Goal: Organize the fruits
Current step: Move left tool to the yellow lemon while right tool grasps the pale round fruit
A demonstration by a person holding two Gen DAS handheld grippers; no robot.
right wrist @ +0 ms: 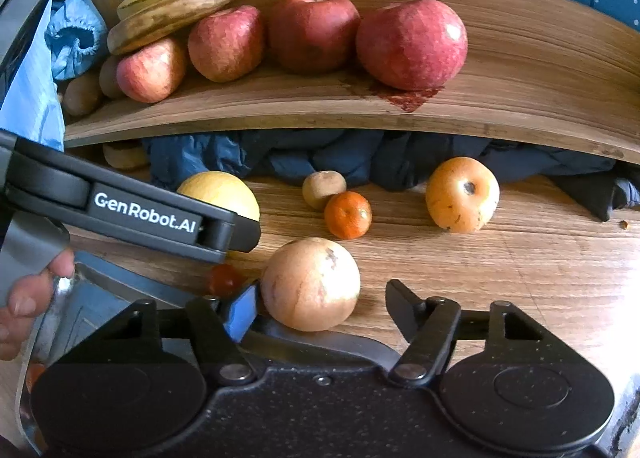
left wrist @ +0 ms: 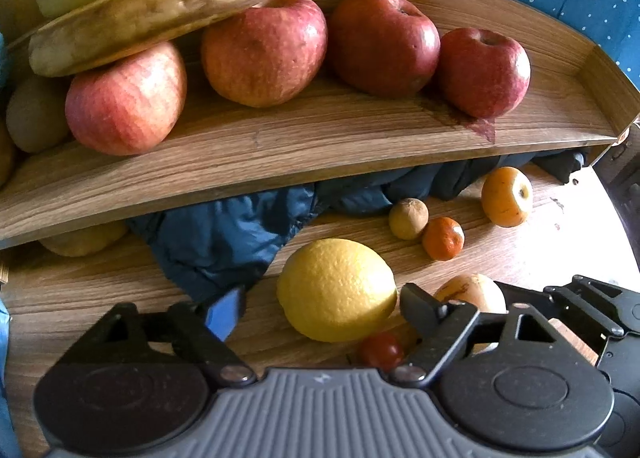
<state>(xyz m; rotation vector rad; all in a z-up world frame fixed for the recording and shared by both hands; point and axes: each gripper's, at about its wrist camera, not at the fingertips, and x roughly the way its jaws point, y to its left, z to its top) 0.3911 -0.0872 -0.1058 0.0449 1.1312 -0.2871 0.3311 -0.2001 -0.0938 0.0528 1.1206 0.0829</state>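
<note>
In the left wrist view a big yellow lemon (left wrist: 336, 290) lies on the wooden table (left wrist: 100, 298) between the fingers of my left gripper (left wrist: 322, 310). A gap shows beside its blue left pad, so it stands open. In the right wrist view a pale tan round fruit (right wrist: 310, 284) sits between the fingers of my right gripper (right wrist: 320, 312). The blue left pad is at its skin and the right finger stands clear, so this gripper is open too. A cherry tomato (left wrist: 380, 350) lies between the two fruits. The same pale fruit (left wrist: 472, 292) peeks out behind my left gripper's right finger.
A raised wooden shelf (left wrist: 320, 137) carries several red apples (left wrist: 264, 49), bananas (left wrist: 152, 5) and kiwis (left wrist: 36, 113). On the table lie a tangerine (right wrist: 347, 214), a small brown fruit (right wrist: 323, 187) and an orange-yellow apple (right wrist: 462, 193). Dark blue cloth (right wrist: 320, 153) fills the space under the shelf. A metal tray (right wrist: 100, 290) and a hand (right wrist: 24, 298) are at lower left.
</note>
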